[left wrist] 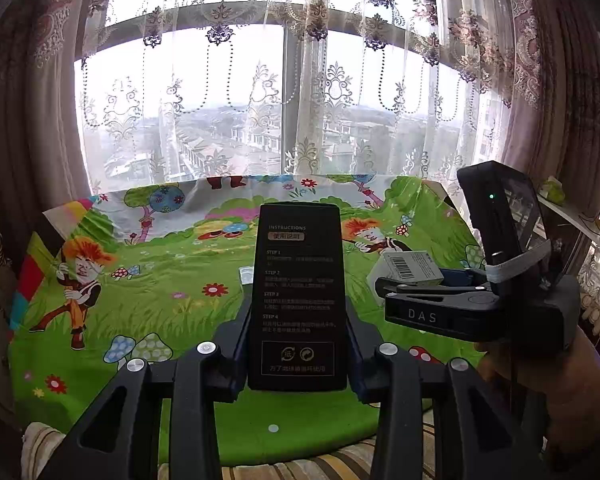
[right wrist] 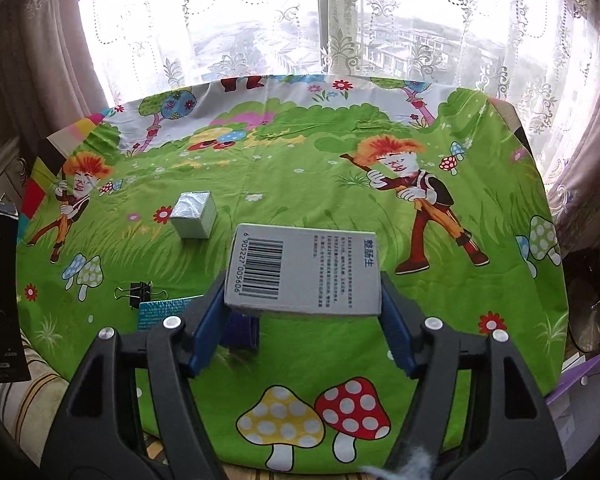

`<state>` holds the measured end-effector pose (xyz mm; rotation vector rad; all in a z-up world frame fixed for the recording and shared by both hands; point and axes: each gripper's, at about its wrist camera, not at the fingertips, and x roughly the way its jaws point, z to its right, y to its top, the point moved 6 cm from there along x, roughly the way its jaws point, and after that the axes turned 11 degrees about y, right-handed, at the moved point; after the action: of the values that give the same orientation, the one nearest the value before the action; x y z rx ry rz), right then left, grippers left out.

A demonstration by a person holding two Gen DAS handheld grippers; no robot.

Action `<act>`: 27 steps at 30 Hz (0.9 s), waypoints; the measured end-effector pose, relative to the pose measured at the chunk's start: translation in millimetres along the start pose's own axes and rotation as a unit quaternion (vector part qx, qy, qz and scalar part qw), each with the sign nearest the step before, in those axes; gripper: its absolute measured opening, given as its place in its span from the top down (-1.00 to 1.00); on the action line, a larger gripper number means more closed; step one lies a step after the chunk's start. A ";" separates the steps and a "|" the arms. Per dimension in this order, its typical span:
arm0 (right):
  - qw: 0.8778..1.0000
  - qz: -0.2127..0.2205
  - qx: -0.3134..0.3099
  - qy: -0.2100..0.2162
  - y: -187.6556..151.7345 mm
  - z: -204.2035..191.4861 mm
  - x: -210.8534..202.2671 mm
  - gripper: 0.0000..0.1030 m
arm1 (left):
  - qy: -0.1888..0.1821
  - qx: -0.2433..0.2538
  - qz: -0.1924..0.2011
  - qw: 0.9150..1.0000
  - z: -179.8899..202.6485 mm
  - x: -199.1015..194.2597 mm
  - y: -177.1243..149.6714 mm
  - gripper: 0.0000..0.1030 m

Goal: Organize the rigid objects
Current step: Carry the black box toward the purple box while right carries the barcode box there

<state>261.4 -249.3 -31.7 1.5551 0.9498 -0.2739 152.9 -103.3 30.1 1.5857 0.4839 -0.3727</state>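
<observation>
Left gripper (left wrist: 298,356) clamps black box (left wrist: 296,296) reading "INSTRUCTIONS", "STEP 1". Right gripper (right wrist: 302,320), marked "DAS", clamps white box (right wrist: 304,270), barcode 6905227005606.

left tool (left wrist: 298,360): fingers clamped on both long sides of an upright black box (left wrist: 296,296), pointing forward and down | right tool (right wrist: 302,316): blue pads (right wrist: 206,336) pressed on either side of a white box (right wrist: 304,276), tilted down | right hand (left wrist: 572,396): gripping its tool's handle
</observation>
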 end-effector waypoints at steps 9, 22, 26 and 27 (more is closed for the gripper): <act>0.999 0.038 0.028 -0.010 -36.2 17.9 -83.0 -0.41 | -0.027 0.045 -0.029 0.998 41.1 -15.6 -11.0 0.22; 0.997 0.039 0.056 -0.048 -93.0 51.1 -140.3 -0.41 | -0.090 0.107 -0.086 0.986 101.3 -36.1 -33.1 0.22; 0.995 0.037 0.065 -0.067 -107.6 65.2 -156.0 -0.41 | -0.145 0.094 -0.126 0.977 118.3 -41.8 -40.2 0.22; 0.995 0.036 0.068 -0.071 -111.4 68.2 -160.0 -0.41 | -0.162 0.088 -0.139 0.973 123.7 -42.4 -43.1 0.22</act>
<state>105.4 -384.4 -22.9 1.6664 0.7755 -0.3999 100.7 -228.4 5.9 1.5905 0.4286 -0.8932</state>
